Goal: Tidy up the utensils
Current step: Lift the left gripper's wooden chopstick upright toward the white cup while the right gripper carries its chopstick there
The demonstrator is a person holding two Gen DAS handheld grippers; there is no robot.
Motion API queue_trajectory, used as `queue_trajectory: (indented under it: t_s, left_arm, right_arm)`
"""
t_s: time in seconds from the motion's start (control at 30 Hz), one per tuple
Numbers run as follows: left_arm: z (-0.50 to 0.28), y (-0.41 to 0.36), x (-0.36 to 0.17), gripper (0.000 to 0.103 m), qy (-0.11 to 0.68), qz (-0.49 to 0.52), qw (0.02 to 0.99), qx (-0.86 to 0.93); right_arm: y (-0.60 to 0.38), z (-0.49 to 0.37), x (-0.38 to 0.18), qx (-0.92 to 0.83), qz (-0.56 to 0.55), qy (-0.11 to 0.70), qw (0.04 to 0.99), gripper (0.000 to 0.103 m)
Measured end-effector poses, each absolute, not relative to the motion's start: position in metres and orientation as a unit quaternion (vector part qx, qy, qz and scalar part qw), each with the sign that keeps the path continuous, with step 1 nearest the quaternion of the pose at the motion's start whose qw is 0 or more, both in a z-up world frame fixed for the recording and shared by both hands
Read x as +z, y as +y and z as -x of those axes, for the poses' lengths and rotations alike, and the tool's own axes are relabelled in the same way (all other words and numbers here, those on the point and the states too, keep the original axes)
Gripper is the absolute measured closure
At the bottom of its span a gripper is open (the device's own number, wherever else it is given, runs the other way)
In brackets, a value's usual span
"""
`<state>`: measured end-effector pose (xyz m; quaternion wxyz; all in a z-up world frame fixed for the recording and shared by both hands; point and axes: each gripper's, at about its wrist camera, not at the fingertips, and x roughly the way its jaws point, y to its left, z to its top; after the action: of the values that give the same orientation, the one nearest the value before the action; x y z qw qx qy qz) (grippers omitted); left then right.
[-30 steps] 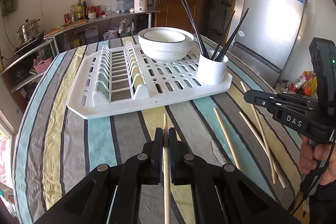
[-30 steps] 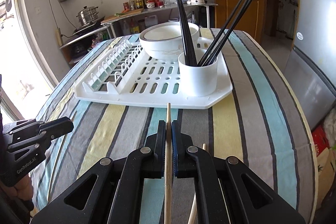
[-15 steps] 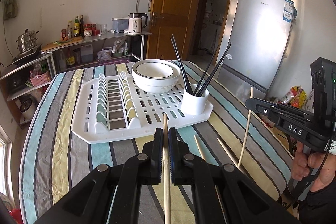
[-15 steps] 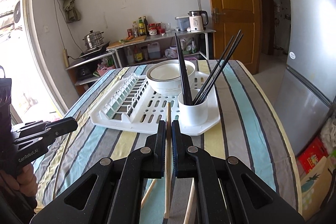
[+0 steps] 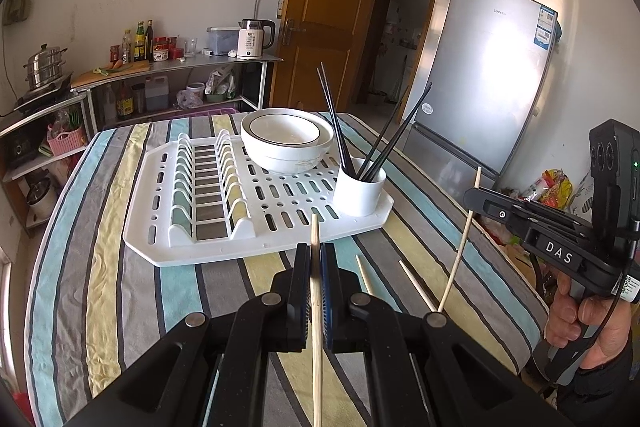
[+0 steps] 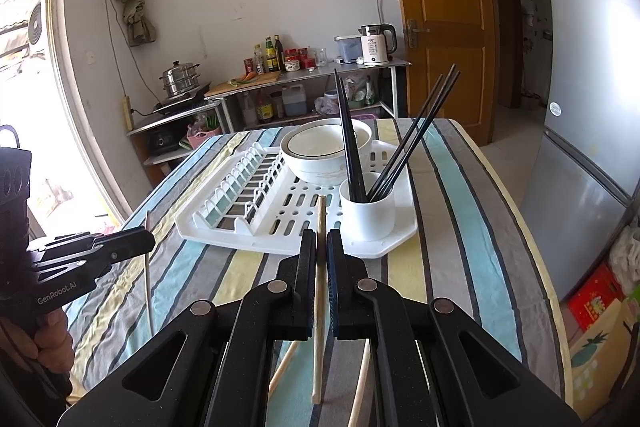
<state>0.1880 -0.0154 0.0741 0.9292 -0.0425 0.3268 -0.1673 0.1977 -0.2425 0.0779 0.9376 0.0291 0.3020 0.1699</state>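
Black left hand-held gripper (image 5: 315, 259) (round silver screws), right hand-held gripper (image 6: 322, 247) black, blue-edged pads, dark sleeve (image 5: 600, 383)

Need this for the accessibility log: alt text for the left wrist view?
Left gripper shut on a wooden chopstick, facing a white dish rack with bowls and a cup of black chopsticks on a striped tablecloth.

Four light wooden chopsticks (image 5: 317, 307) are seen in total, two gripped and two lying on the cloth. Two stacked white bowls (image 5: 287, 143), one white cup (image 5: 359, 193) and one drying rack (image 5: 224, 251) are counted.
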Motion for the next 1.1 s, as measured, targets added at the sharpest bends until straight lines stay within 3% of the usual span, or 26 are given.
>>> queue_trajectory:
  t_s: [0.77,1.1]
  left_arm:
    - [-0.175,-0.020,0.109,0.098,0.290,0.028,0.940,-0.180]
    - [-0.204,-0.036,0.124,0.098,0.292,0.018,0.938,-0.188]
  right_arm:
    - [-0.252,-0.191,0.096,0.169,-0.035,0.273,0.946,0.098]
    - [-0.260,-0.205,0.105,0.167,-0.040,0.263,0.949,0.098]
